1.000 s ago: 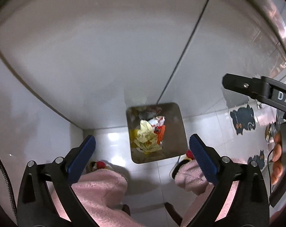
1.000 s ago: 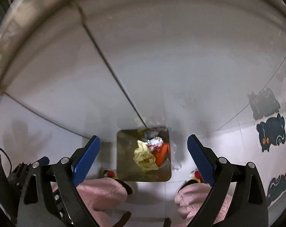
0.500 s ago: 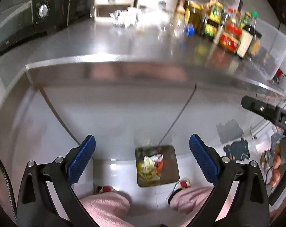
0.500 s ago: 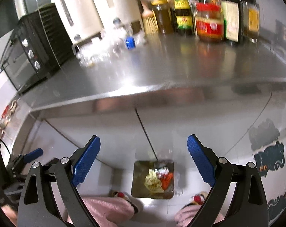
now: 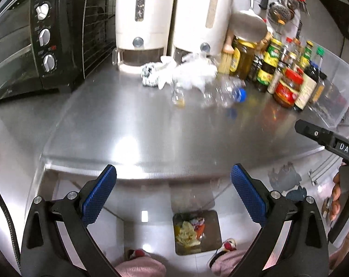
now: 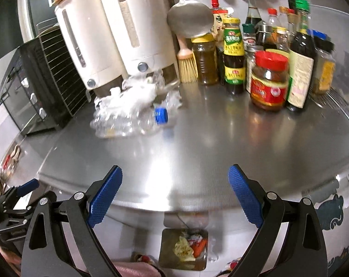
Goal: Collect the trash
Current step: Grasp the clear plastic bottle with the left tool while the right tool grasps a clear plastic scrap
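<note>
Trash lies at the back of the steel counter [image 5: 133,124]: a crushed clear bottle with a blue cap [image 5: 230,92] [image 6: 151,117], crumpled white plastic [image 5: 193,71] [image 6: 133,97] and a foil ball [image 5: 149,75]. On the floor below the counter edge stands a square bin [image 5: 212,230] [image 6: 167,254] holding yellow and orange wrappers. My left gripper [image 5: 173,196] is open and empty, hovering at the counter's front edge. My right gripper [image 6: 175,196] is also open and empty, over the same edge. The right gripper's body shows at the right of the left wrist view.
A black toaster oven [image 5: 35,37] stands at the left, two white dispensers [image 5: 151,11] at the back. Several sauce bottles and jars [image 6: 269,80] crowd the right, beside a clear plastic tub [image 5: 336,87]. A person's pink slippers [image 5: 137,265] are on the floor.
Both views have swung up from the floor bin to the countertop. The bin has dropped to the bottom of each view. The jaws stay open and empty.
</note>
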A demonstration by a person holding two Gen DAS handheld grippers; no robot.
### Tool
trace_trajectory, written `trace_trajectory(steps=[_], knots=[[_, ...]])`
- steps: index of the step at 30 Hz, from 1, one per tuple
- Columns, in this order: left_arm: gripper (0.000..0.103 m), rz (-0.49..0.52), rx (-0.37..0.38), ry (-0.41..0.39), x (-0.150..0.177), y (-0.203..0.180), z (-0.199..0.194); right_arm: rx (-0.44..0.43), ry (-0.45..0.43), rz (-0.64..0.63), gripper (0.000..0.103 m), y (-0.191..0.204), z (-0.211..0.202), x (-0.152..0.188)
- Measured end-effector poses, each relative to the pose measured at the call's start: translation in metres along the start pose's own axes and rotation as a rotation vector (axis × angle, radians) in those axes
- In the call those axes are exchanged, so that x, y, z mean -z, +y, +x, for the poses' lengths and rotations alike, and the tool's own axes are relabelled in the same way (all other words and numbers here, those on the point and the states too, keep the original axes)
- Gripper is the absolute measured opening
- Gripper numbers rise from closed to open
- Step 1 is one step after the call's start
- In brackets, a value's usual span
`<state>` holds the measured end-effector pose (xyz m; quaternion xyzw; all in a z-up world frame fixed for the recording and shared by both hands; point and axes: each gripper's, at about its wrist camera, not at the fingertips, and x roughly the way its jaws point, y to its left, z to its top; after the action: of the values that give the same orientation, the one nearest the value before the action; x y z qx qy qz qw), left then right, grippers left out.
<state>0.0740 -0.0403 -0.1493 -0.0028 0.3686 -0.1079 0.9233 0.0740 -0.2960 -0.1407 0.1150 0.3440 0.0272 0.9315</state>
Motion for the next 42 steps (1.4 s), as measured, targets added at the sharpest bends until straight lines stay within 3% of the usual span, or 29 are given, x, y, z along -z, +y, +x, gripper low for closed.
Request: trace_trajectory(steps=[8, 14, 20, 25, 30, 32, 33, 34, 39, 42], knots=[[0.094, 0.063, -0.003, -0.009, -0.061, -0.006, 0.029, 0.029, 0.017, 0.037, 0.093, -0.002, 0.05, -0.049], [0.095, 0.171, 0.02, -0.007, -0.093, -0.02, 0.056, 0.014, 0.042, 0.073, 0.078, -0.001, 0.087, -0.079], [0.095, 0.195, 0.024, 0.003, -0.121, -0.028, 0.086, 0.01, 0.081, 0.076, 0.053, 0.006, 0.123, -0.102], [0.095, 0.201, 0.037, 0.005, -0.141, -0.031, 0.107, -0.003, 0.104, 0.09, 0.052, 0.003, 0.149, -0.113], [0.095, 0.222, 0.059, 0.013, -0.151, -0.037, 0.122, -0.008, 0.143, 0.104, 0.052, -0.002, 0.176, -0.116], [0.095, 0.231, 0.07, 0.025, -0.151, -0.039, 0.127, -0.053, 0.172, 0.131, 0.051, -0.005, 0.186, -0.113], [0.095, 0.234, 0.078, 0.031, -0.15, -0.04, 0.129, -0.07, 0.183, 0.134, 0.039, -0.005, 0.189, -0.112], [0.095, 0.238, 0.085, 0.039, -0.149, -0.041, 0.132, -0.081, 0.198, 0.12, 0.033, -0.002, 0.193, -0.11], [0.095, 0.252, 0.101, 0.07, -0.145, -0.045, 0.141, -0.065, 0.176, 0.058, 0.017, 0.002, 0.189, -0.11], [0.095, 0.262, 0.135, 0.091, -0.14, -0.05, 0.142, -0.013, 0.162, 0.037, 0.016, -0.001, 0.181, -0.111]])
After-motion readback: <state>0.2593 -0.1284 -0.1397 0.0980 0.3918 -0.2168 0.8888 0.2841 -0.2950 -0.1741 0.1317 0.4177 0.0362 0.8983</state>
